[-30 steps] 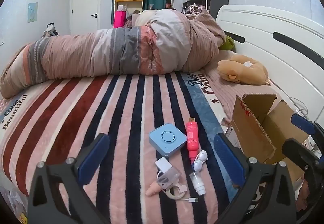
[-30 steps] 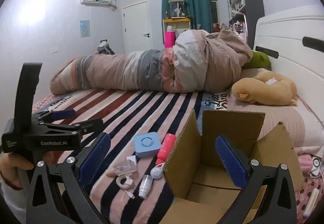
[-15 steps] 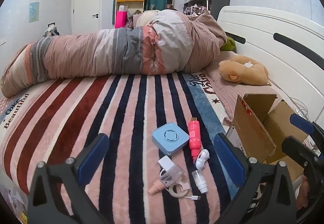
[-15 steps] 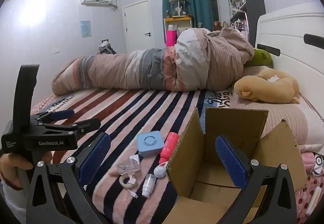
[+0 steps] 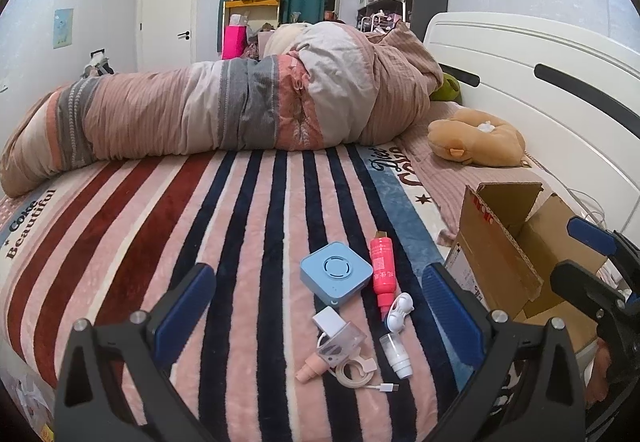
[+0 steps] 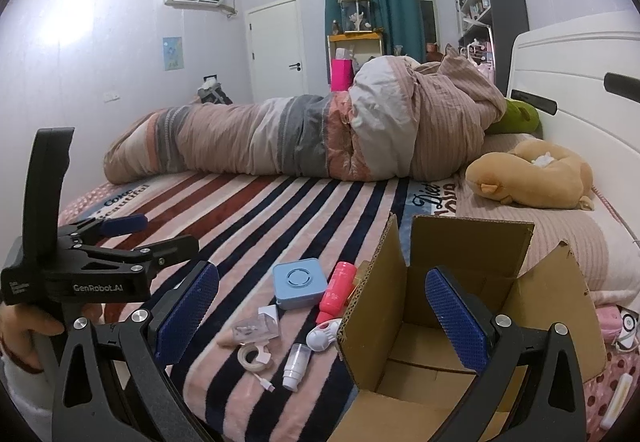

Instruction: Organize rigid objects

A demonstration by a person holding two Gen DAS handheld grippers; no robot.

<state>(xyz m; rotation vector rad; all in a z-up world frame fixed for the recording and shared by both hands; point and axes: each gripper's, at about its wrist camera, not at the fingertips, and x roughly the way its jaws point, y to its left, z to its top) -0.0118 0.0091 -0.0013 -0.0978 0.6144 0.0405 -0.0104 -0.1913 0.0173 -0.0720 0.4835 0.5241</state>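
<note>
We count seven small things on the striped blanket (image 5: 248, 226) of the bed, plus one cardboard box (image 5: 516, 254): one blue square device (image 5: 335, 277), one pink bottle (image 5: 383, 269), one white earbud-like piece (image 5: 399, 311), one white charger plug (image 5: 329, 322), one clear plastic piece with a pink tip (image 5: 334, 352), one roll of tape (image 5: 354, 373) and one small clear vial (image 5: 396, 356) — a thin white cable end lies beside the tape. They form a loose cluster, the blue device just beside the pink bottle, the rest near one another in front of them. In the left wrist view the left claw (image 5: 318, 308) hangs above the cluster with its blue pads wide apart and nothing between them; the blue device and bottle sit between the fingers in the picture, a little ahead. The box stands open to the right of the cluster, just beside the pink bottle. In the right wrist view the right claw (image 6: 320, 312) is also spread wide and holds nothing — the open box (image 6: 472, 322) lies right under it, its near flap between the fingers, with the small things off to the left of that flap. One tan plush toy (image 5: 476, 142) lies by the headboard, well apart from the cluster.
</note>
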